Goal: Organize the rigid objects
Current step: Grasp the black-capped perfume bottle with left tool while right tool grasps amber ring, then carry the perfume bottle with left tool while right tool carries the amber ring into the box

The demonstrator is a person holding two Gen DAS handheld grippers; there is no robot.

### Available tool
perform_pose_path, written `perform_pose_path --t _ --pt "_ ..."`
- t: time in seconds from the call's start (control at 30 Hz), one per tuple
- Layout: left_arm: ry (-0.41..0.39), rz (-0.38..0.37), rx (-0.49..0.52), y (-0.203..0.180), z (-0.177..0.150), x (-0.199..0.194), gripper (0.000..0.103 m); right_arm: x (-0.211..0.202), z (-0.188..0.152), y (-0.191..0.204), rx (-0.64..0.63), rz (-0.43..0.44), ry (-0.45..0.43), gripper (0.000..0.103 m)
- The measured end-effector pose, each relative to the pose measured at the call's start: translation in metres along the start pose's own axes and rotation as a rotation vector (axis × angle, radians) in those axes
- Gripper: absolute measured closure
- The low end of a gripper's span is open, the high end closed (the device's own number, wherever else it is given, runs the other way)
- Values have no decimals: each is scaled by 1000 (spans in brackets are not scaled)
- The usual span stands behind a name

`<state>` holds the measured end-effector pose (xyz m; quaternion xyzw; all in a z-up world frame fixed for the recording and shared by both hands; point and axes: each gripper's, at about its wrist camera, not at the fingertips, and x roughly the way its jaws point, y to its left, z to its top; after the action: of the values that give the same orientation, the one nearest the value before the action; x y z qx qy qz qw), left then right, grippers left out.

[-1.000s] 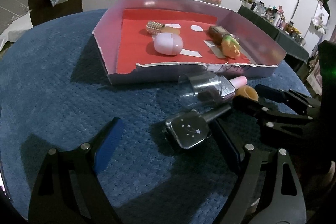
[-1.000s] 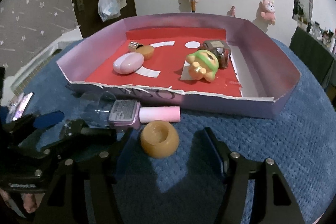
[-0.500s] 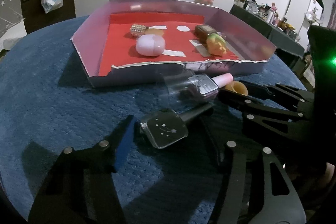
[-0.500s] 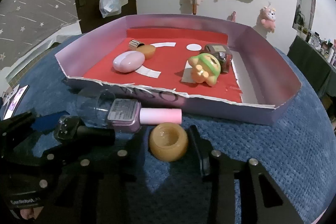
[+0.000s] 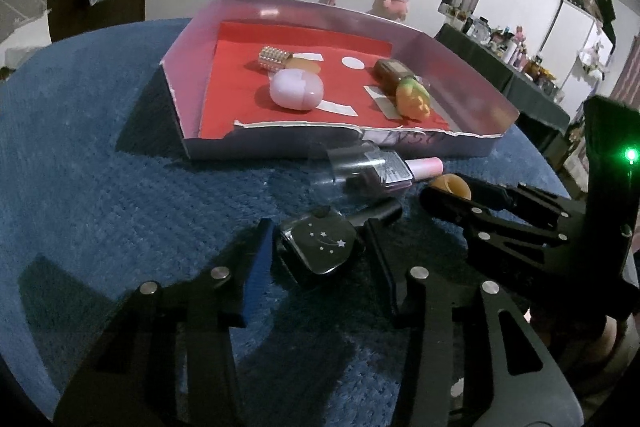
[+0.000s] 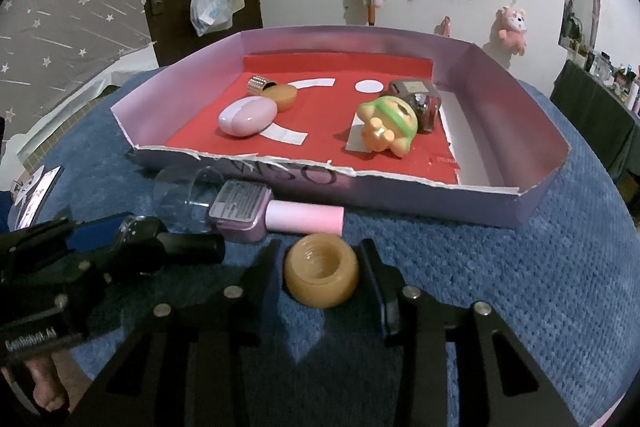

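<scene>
Right wrist view: both grippers at pickup, items on blue worktop (image 6: 520,287) just beside box (image 6: 532,131).
Your right gripper (image 6: 321,277) pinched amber jar (image 6: 321,277); left gripper's (image 5: 318,247) jaws had just been closing round dark bottle (image 5: 318,247), contact unclear. Next: lift both & clear box's front wall.

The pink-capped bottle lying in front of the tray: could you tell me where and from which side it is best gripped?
Grip the pink-capped bottle across its squarish labelled body, coming from above. It lies on its side along the tray wall, so the flat faces suit the pads better than the round cap.
</scene>
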<state>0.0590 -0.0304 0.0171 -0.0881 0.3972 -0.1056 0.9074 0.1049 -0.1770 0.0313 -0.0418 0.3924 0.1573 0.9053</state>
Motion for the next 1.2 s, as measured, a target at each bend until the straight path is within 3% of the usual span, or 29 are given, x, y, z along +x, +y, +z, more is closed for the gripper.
perform_pose_path --t 0.57,0.83,1.03,1.2 --pt "-6 52 27 -5 -3 -2 60 -4 -5 3 -7 0 1 63" --pt "1 103 88 -16 -5 8 51 -5 -7 4 -22 -11 -7 62" --pt "-18 38 32 -3 -6 -1 60 -7 -5 0 8 10 -13 63" --pt "-31 36 32 -3 -7 -8 60 -18 -2 3 5 32 -41 63"
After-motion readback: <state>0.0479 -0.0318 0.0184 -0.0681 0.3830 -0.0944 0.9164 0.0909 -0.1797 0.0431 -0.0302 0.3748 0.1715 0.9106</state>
